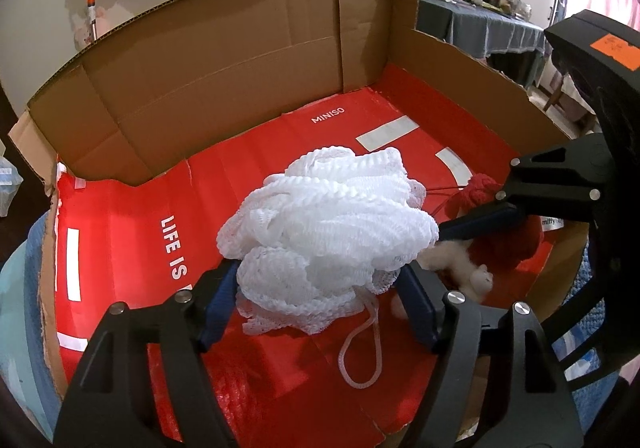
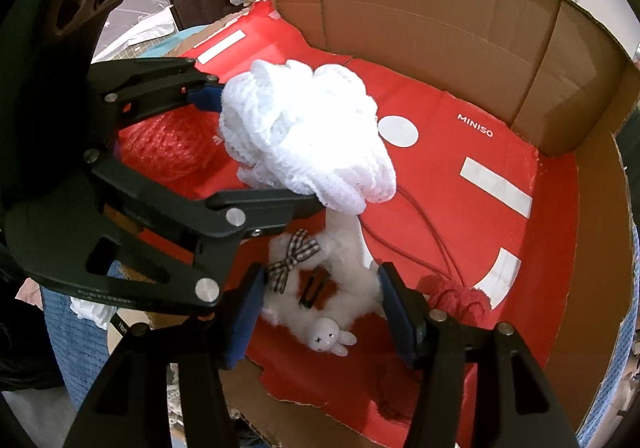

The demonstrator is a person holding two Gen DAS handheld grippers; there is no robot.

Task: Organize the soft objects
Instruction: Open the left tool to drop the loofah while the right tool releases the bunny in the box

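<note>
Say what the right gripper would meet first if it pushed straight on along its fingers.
Most likely the fluffy white toy, which lies between the right gripper's open fingers on the red box floor. Depth is unclear; the white mesh sponge sits farther ahead.

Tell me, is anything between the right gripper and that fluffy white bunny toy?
Nothing visible. The right gripper straddles the fluffy bunny toy with its blue pads on either side, apparently not yet pressing. The white mesh bath pouf, between the left gripper's fingers, overhangs only the toy's far end.
</note>
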